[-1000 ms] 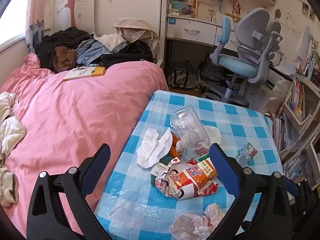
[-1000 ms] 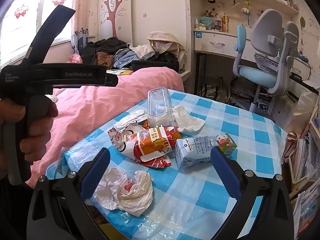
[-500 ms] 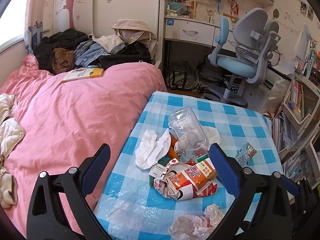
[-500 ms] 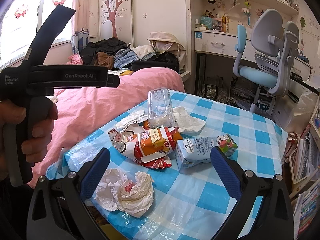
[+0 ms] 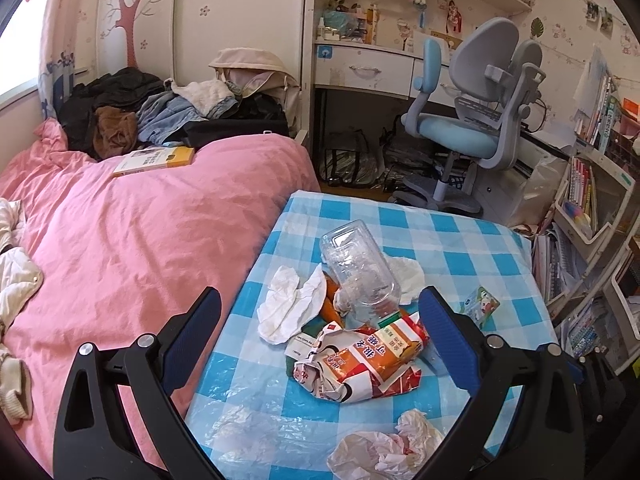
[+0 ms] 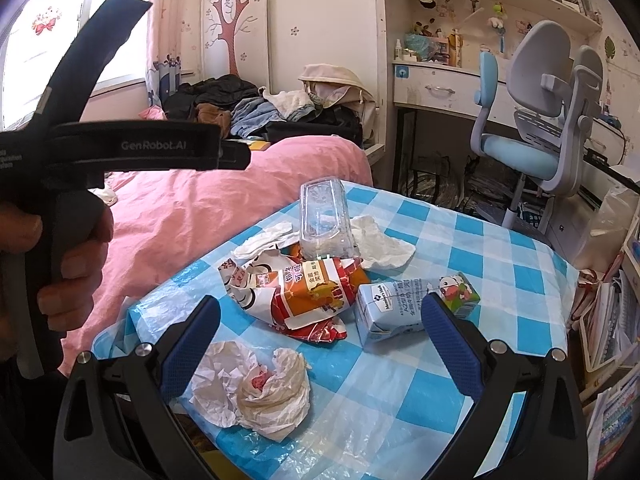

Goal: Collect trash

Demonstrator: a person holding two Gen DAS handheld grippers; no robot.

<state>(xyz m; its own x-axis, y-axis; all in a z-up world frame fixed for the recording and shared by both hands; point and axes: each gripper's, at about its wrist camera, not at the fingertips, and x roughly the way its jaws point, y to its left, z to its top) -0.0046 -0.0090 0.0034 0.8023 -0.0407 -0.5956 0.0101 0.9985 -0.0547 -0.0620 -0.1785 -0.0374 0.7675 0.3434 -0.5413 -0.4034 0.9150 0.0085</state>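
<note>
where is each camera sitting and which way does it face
Left wrist: rides the left gripper, looking forward and down over the checkered table toward the bed and desk chair; only its own open blue-padded fingers show.
Right wrist: rides the right gripper, nearer the table's corner, facing the same way; its open fingers show, plus the left hand holding the other gripper's handle.
Shared: clear plastic container, orange snack wrapper, milk carton, crumpled tissue.
</note>
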